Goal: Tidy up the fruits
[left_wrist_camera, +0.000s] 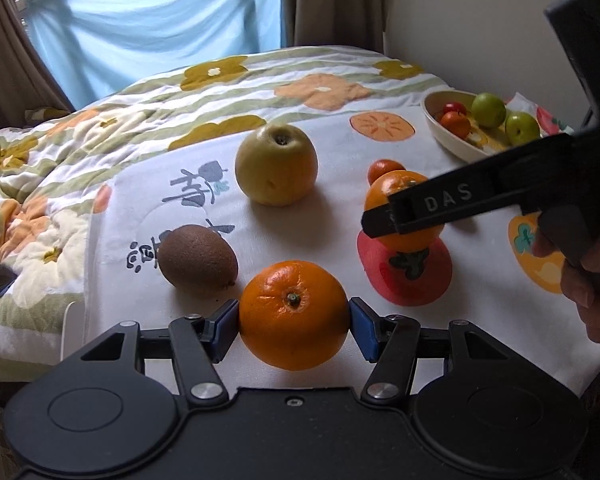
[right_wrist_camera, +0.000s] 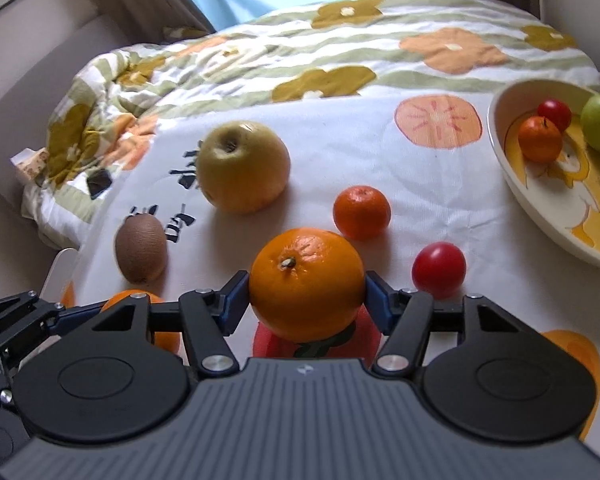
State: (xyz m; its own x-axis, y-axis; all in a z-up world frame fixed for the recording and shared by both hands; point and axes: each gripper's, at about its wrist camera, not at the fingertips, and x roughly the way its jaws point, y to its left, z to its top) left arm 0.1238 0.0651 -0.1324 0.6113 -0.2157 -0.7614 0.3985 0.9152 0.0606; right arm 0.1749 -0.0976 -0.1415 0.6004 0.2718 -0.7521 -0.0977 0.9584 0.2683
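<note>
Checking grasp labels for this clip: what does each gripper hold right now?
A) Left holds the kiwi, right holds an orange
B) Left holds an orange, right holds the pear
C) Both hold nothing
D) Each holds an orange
D: the left gripper has its jaws closed on one orange, and the right gripper has its jaws closed on another orange; the kiwi lies free.

Two oranges [left_wrist_camera: 294, 314] [right_wrist_camera: 306, 282] – stems up, each clamped between fingers.

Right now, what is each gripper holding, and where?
Left gripper: one orange, pads on its sides. Right gripper: another orange, also pinched at its sides.
</note>
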